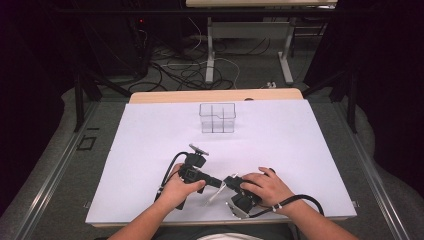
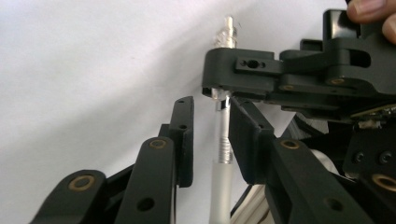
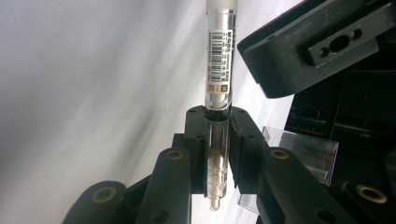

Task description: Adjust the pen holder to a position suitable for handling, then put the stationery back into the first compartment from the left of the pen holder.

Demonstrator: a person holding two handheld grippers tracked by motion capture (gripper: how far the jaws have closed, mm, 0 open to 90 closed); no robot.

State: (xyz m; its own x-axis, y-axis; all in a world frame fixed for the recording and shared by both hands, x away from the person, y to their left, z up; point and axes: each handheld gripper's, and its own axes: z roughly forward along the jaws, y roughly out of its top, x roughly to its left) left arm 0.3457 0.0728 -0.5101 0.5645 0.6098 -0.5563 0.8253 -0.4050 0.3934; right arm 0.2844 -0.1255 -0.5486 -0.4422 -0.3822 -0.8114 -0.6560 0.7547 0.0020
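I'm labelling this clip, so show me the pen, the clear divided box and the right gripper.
pen [image 3: 218,51], right gripper view, on its barcode label.
clear divided box [image 1: 217,118], high view, on its front wall.
right gripper [image 3: 217,128], right gripper view, between its fingertips, which clamp the pen.

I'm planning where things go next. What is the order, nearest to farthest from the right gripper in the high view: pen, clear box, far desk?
1. pen, held in the right gripper, near edge.
2. clear box, mid-table, beyond.
3. far desk, top, across the floor.
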